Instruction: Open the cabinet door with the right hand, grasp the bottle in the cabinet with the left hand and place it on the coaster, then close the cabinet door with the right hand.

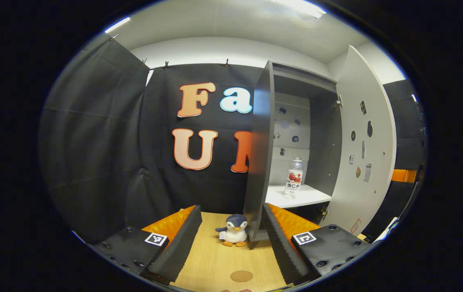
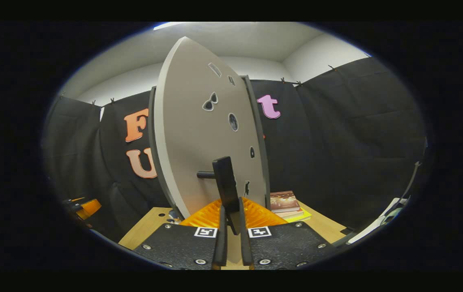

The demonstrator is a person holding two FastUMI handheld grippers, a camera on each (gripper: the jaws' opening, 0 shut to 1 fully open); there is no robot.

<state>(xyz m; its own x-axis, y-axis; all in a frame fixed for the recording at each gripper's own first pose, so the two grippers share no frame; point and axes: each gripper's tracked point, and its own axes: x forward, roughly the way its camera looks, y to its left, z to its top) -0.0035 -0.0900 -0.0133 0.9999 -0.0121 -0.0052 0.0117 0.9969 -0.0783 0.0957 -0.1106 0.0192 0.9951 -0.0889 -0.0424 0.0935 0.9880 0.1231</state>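
Two fingers of the left gripper (image 1: 231,239) stick up at the bottom of the left gripper view, spread wide apart with nothing between them but bare table (image 1: 215,259). One small round coaster (image 1: 241,276) lies on the wood at the bottom middle, between the fingers and touching neither. One toy penguin (image 1: 233,230) sits a bit farther back, in the lower middle, just beside the bottom of the cabinet (image 1: 260,162). That cabinet stands in the right half of the frame with its door (image 1: 367,154) swung wide open to the right. One bottle (image 1: 294,177) stands upright on the white shelf (image 1: 304,196) inside, right of the middle, and nothing touches it. Little stickers dot the back wall inside and the inner side of the door. In the right gripper view, the right gripper (image 2: 231,227) shows at the bottom middle with its two fingers pulled close together. They squeeze the one dark handle (image 2: 227,186) that sticks out from the door (image 2: 199,138), which fills the middle of this frame. Books (image 2: 286,202) lie in a short stack on the table at the lower right of the door; I cannot tell how many.
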